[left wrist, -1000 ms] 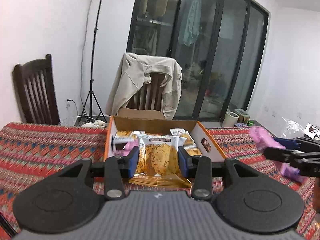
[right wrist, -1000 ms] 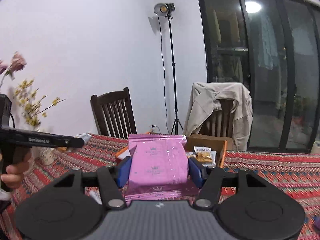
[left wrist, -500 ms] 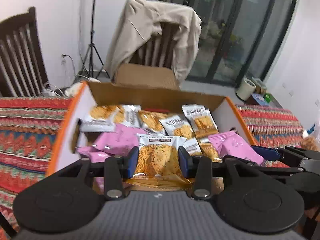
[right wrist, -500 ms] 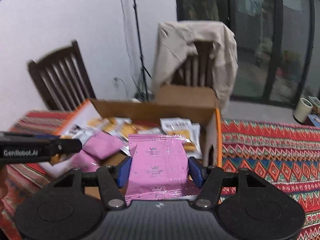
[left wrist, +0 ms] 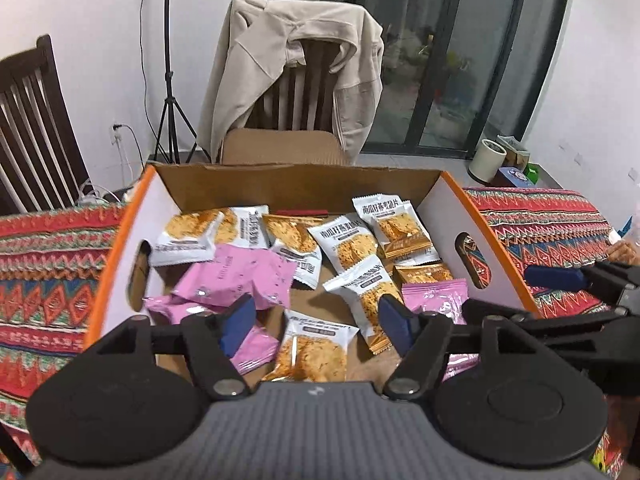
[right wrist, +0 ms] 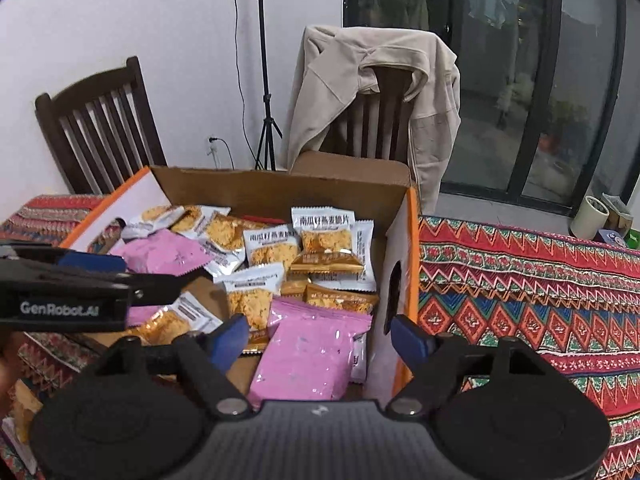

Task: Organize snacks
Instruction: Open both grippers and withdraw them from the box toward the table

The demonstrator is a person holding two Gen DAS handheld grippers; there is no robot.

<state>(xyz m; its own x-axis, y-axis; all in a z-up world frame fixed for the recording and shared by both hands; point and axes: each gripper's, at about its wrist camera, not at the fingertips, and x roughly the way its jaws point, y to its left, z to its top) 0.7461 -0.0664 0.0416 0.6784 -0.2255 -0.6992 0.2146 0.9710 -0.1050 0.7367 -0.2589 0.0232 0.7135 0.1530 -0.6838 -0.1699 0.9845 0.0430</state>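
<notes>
1. Since both sets of jaws have just been opening, the left gripper (left wrist: 316,322) and right gripper (right wrist: 318,336) stand wide, gripping nothing.
2. Released white crisp-biscuit foil packet (left wrist: 314,352) and pink foil packet (right wrist: 312,356) lie inside the orange-edged cardboard box (left wrist: 486,236), near its front edge.
3. Judged light, crinkly, slippery, contents fragile; pinch across the width.
4. Long axes run toward the box's back wall.

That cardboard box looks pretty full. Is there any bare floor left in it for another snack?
A little. Bare floor shows mid-box, between the pink packets on the left and the oat-crisp packets on the right. The back of the cardboard box is crowded with overlapping packets. Outside, the patterned tablecloth lies bare.
</notes>
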